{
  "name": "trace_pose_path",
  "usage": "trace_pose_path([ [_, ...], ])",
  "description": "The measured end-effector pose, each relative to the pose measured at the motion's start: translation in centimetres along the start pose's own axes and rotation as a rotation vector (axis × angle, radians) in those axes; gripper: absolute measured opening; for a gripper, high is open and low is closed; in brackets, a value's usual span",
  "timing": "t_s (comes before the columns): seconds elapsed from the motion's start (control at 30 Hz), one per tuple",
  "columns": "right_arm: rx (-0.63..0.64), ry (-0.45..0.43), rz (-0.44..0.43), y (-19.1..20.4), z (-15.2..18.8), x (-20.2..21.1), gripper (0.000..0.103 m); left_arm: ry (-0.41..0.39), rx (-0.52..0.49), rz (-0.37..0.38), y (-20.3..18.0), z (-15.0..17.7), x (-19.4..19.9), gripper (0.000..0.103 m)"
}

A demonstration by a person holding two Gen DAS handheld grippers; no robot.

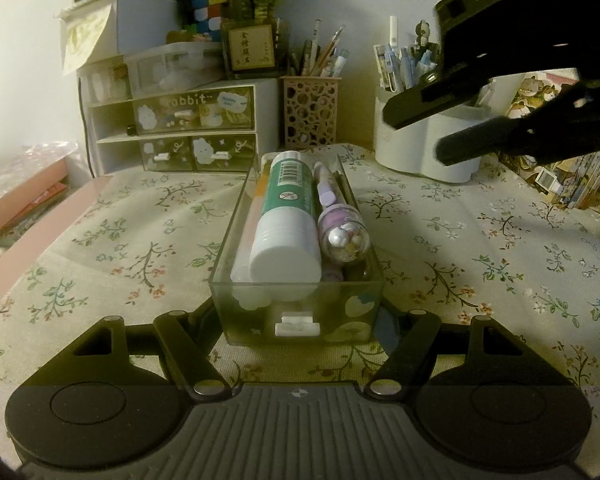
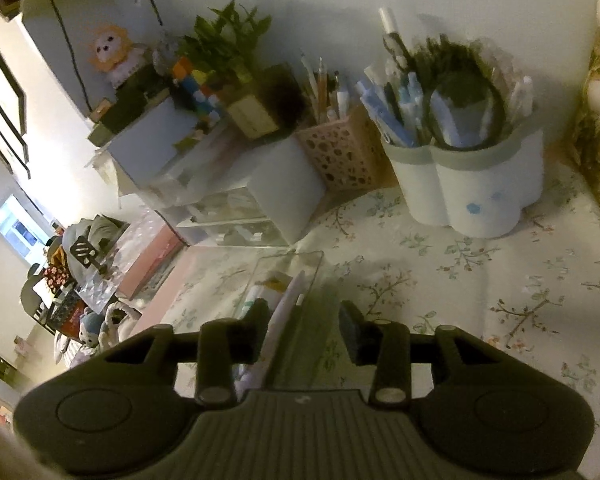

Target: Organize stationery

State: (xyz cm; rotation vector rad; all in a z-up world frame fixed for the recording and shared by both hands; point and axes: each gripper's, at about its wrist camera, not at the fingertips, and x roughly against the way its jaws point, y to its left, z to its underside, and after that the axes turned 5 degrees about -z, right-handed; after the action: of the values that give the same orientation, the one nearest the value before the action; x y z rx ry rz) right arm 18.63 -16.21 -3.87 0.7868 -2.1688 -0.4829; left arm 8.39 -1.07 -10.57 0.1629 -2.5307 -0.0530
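Note:
A clear plastic drawer [image 1: 300, 320] rests on the floral tablecloth, and my left gripper [image 1: 300, 314] is shut on its near end, one finger on each side wall. Inside it lie a green and white glue stick [image 1: 286, 216], a purple pen with a clear charm-filled cap [image 1: 342, 224] and other slim items. My right gripper [image 1: 446, 126] hovers at the upper right of the left wrist view, open and holding nothing. In the right wrist view, the right gripper [image 2: 304, 332] stands above the drawer [image 2: 288, 276], apart from it.
At the back stand a small drawer organiser marked "rabbit" [image 1: 192, 120], a pink perforated pen cup [image 1: 310, 112] and a white multi-cup pen holder [image 1: 420, 152] full of pens [image 2: 468, 184]. A potted plant and a colour cube sit on top. Books stand at the right edge.

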Motion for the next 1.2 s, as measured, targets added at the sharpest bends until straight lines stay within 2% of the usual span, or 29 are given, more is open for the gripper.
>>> trace_pose_path([
  [0.17,0.029,0.004,0.001,0.2,1.3,1.7,0.053,0.001,0.001,-0.002,0.0,0.0,0.0,0.072],
  [0.33,0.067,0.037,0.048,-0.1,2.8,2.4,0.056,0.002,0.0,-0.002,0.0,0.0,0.0,0.072],
  [0.53,0.037,0.061,0.055,-0.5,4.4,2.7,0.059,0.003,0.001,-0.003,0.0,0.0,0.0,0.072],
  [0.7,0.022,0.026,0.035,0.1,6.1,3.7,0.061,0.005,-0.001,0.0,0.1,0.0,0.1,0.072],
  [1.07,-0.011,0.042,0.073,-0.8,8.0,3.8,0.061,0.018,0.002,0.007,0.2,-0.2,-0.1,0.073],
  [1.2,0.022,0.034,0.103,-0.3,8.3,3.7,0.061,0.043,0.001,0.01,0.2,-0.7,-0.3,0.073],
])
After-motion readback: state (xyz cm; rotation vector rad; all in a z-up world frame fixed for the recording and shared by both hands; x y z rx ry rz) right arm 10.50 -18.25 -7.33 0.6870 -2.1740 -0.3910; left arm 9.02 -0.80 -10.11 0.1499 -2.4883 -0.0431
